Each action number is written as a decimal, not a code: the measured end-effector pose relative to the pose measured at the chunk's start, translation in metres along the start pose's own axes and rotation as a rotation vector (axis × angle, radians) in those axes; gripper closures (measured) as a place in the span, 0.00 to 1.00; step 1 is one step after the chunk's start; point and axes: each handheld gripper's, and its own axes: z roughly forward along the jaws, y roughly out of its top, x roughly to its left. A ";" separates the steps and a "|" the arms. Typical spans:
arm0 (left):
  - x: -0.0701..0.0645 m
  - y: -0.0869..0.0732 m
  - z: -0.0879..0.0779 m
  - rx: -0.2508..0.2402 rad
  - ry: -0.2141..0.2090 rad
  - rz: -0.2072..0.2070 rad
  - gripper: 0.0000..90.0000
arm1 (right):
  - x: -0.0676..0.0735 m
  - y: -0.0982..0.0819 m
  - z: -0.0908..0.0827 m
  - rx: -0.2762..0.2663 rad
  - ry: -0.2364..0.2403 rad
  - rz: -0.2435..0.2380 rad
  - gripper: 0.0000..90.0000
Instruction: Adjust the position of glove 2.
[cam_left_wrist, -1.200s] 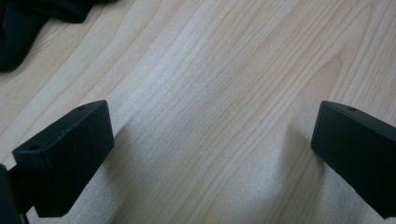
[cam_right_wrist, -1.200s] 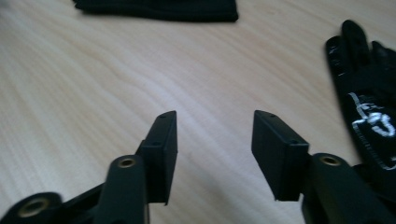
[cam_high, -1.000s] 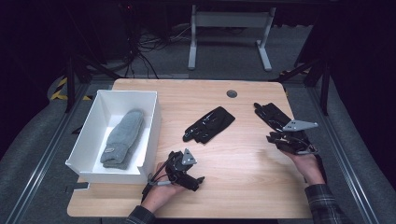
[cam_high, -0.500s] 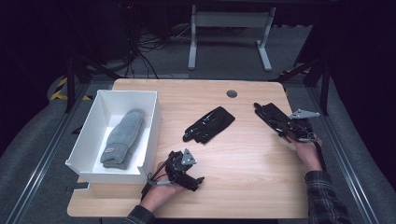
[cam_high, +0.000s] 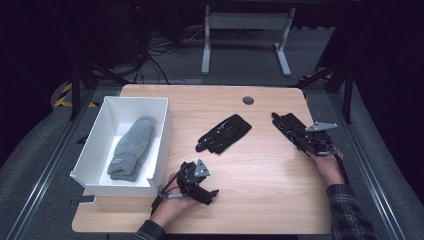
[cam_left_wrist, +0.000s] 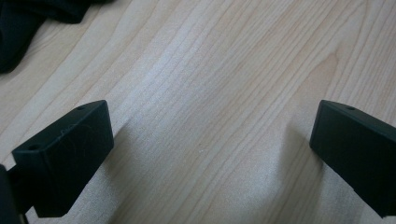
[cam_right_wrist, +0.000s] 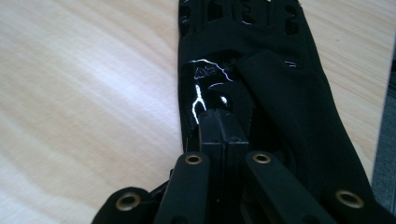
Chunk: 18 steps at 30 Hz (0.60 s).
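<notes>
High view: a grey knitted mitten (cam_high: 128, 148) lies in the white box (cam_high: 162, 131) (far left); 1 black glove (cam_high: 224, 133) sits mid-table. Left gripper view: left gripper (cam_left_wrist: 210, 154) spread wide over bare woodgrain. Right gripper view: right gripper (cam_right_wrist: 223, 123) pinches a second glossy-printed glove (cam_right_wrist: 280, 93).

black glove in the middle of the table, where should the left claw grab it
Take the black glove by its wide cuff end, toward the table's far right. It lies flat, fingers pointing at the open left claw, so come down from above and pinch the cuff edge; thin fingers would likely slip.
</notes>
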 end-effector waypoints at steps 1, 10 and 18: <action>0.000 0.000 0.000 0.000 0.001 -0.001 0.00 | 0.002 0.000 -0.001 0.002 0.008 -0.006 1.00; 0.000 0.000 0.000 -0.001 0.001 0.000 0.00 | 0.032 -0.007 -0.016 0.015 0.083 -0.042 1.00; 0.000 0.000 0.000 0.000 -0.001 0.001 0.00 | 0.060 -0.012 -0.028 0.026 0.156 -0.119 1.00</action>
